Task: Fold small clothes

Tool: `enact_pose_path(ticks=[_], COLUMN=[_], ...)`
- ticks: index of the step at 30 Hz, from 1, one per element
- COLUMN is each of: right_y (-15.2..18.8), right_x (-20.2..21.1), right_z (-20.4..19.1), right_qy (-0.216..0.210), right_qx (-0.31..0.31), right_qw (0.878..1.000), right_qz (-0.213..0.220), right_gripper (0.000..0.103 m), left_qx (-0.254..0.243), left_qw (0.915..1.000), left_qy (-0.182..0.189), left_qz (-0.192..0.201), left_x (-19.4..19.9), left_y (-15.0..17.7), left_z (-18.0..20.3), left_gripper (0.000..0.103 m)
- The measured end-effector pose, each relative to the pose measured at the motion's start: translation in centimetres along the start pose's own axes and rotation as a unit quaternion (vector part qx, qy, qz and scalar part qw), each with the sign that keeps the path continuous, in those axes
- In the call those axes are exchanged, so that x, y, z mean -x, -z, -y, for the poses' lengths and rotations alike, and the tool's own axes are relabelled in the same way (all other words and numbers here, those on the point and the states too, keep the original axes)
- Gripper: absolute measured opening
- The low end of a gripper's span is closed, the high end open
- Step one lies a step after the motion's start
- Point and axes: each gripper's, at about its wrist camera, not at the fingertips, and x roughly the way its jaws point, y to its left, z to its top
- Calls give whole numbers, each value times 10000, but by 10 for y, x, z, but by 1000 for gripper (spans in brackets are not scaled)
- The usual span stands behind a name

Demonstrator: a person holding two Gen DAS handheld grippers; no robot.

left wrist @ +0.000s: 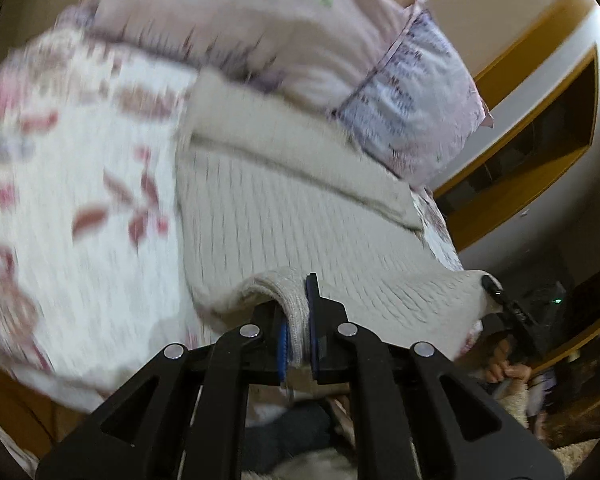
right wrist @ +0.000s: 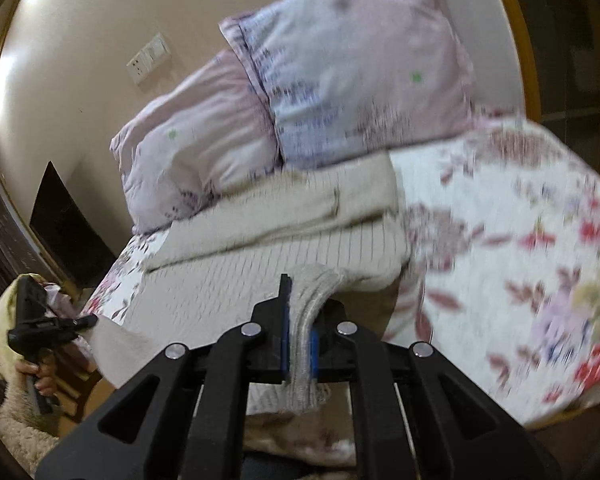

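Note:
A cream ribbed knit garment lies stretched over the flowered bed cover, with a folded band across its far part; it also shows in the right wrist view. My left gripper is shut on its thick knit hem at one near corner. My right gripper is shut on the hem at the other near corner. Both corners are lifted off the bed. The right gripper also shows in the left wrist view, the left gripper in the right wrist view, each pinching the garment's edge.
A white bed cover with red and purple flowers lies under the garment. Two pale lilac pillows lie beyond it against a beige wall. A wall socket plate is up left. Wooden frames stand at the sides.

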Motion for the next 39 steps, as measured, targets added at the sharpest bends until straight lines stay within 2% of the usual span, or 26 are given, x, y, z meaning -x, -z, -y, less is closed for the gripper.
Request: enact_pose_path(ticks=[11,18,25,28,31,33,39], right_y=[-49,-81,-112,-119,-120,-119,-120], right_x=[-20,-53,-94,-122,-159,-184,-232], right_z=[-34,-52,-43,-29,-10,3,30], right_qy=[667,985,1213,1249,1294,1290,1311], right_qx=[872,1254,974,679,383,142,-368], right_qw=[9907,9818,9808,9850,9892,9912,9905], right_qz=[808,1028,1180,974,567,264,-212], right_gripper=[7,7,7,7,7,7,7], left_qx=[-371,-395,-397,-287,58,274,765], left_qw=[9941,9915,9897,9903,9935,9945,9940], left_qy=[-524,-615,-579,-590,-605,-610,-584], left_qz=[879,1074,1249,1226,959,802,520], left_x=[-5,-25,-54,-78,-116,-135,-170], left_y=[-75,-117,-165,-182,-191,-193,-192], left_z=[13,12,15,7,-16,-30,-62], left_gripper=[7,6,6,6,6,6,6])
